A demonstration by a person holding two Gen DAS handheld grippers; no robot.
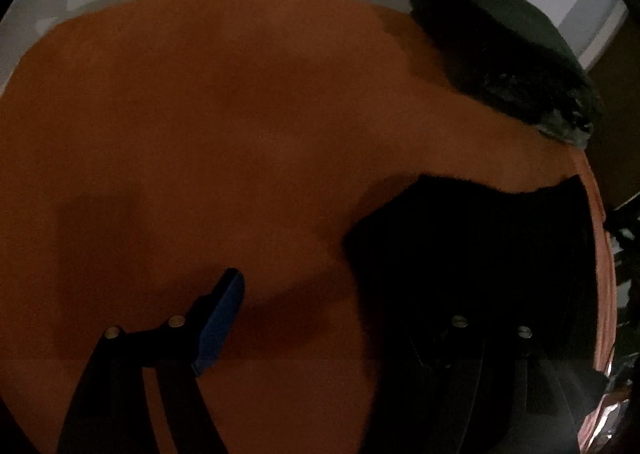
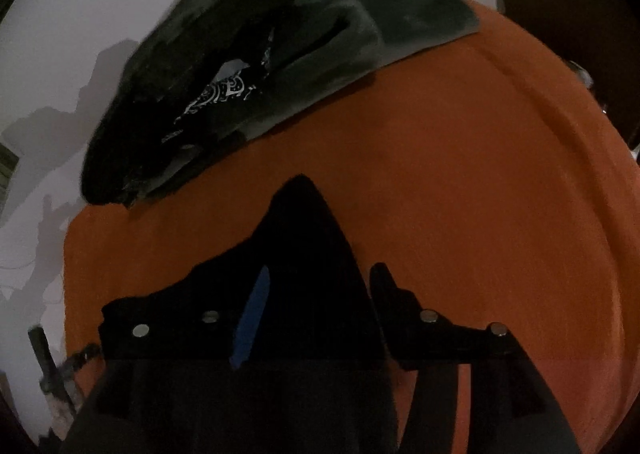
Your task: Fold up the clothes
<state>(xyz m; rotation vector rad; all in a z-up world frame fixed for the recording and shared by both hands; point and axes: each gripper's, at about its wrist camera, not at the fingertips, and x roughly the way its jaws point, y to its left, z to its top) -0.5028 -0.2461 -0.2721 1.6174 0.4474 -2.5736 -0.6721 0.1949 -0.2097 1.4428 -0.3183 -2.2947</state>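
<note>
A black garment [image 1: 472, 254] lies on the orange cloth [image 1: 200, 134] at the lower right of the left wrist view. My left gripper [image 1: 340, 318] is open; its blue-padded left finger [image 1: 222, 326] is over bare orange cloth and the right finger is lost against the black garment. In the right wrist view the black garment [image 2: 304, 254] rises in a peak between the fingers of my right gripper [image 2: 316, 306], which is open around it. A pile of folded dark clothes [image 2: 248, 70] sits at the far edge.
The same pile of dark clothes [image 1: 500, 42] sits at the back right in the left wrist view. A pale wall [image 2: 80, 14] stands behind the orange surface [image 2: 460, 174]. Small objects lie off its left edge [image 2: 52, 374].
</note>
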